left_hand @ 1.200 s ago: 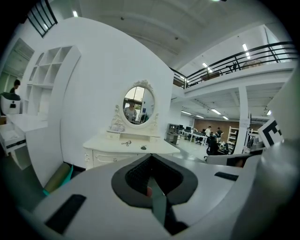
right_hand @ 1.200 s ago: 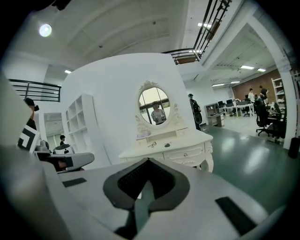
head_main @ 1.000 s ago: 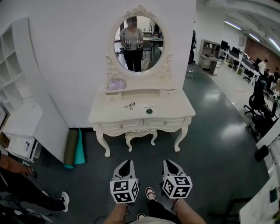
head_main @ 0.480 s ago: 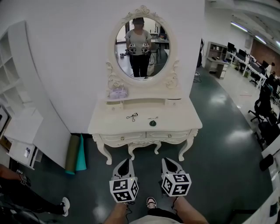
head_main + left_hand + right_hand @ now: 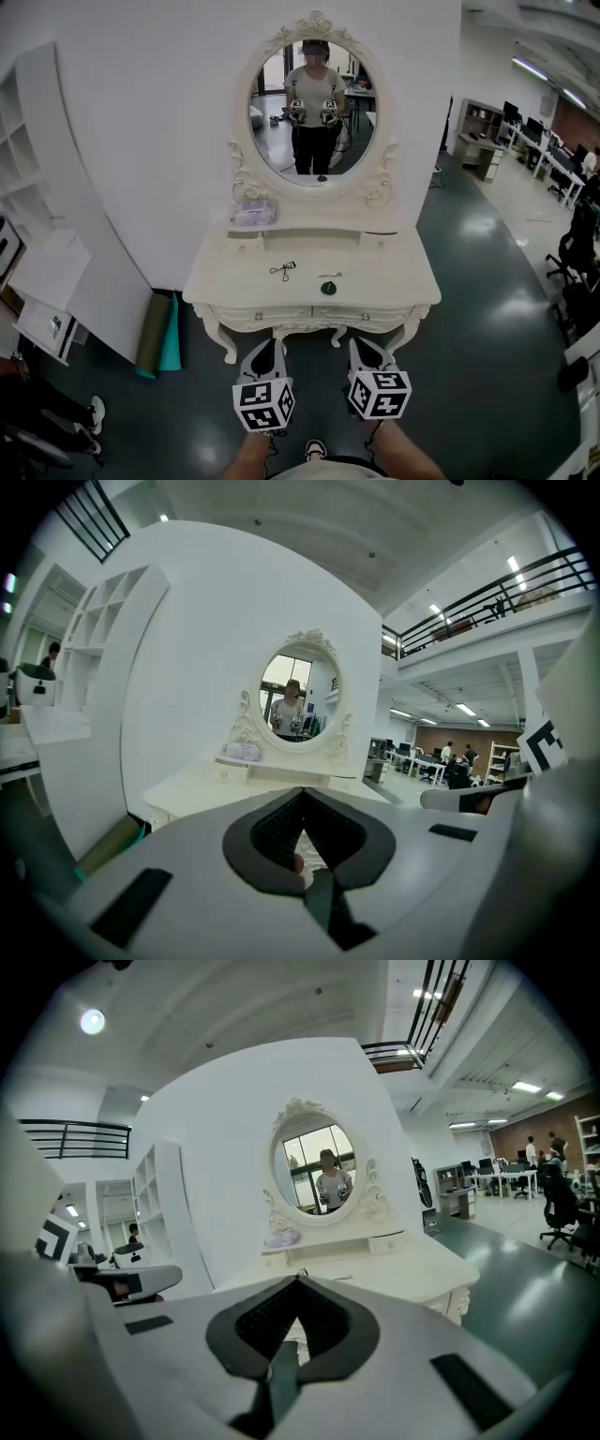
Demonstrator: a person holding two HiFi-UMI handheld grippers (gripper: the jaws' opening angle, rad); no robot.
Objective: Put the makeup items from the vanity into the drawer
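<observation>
A cream vanity (image 5: 394, 272) with an oval mirror (image 5: 314, 108) stands just ahead of me. On its top lie a dark eyelash curler (image 5: 283, 271), a thin stick-like item (image 5: 328, 275) and a small dark green round item (image 5: 328, 288). A lilac pouch (image 5: 254, 215) rests on the little shelf under the mirror. Two front drawers (image 5: 265, 314) are closed. My left gripper (image 5: 269, 345) and right gripper (image 5: 361, 342) hover side by side before the vanity's front edge, both shut and empty. The left gripper (image 5: 302, 792) and the right gripper (image 5: 298, 1279) point at the vanity.
A white shelf unit (image 5: 37, 187) stands at the left, with a green and a teal rolled mat (image 5: 159, 333) leaning beside it. A person's legs (image 5: 47, 422) show at lower left. Office desks and chairs (image 5: 572, 253) fill the far right over a dark glossy floor.
Both grippers and the camera have moved toward the vanity, which now looks larger and closer. The grippers' tips now reach its front edge in the head view. Both stay shut.
</observation>
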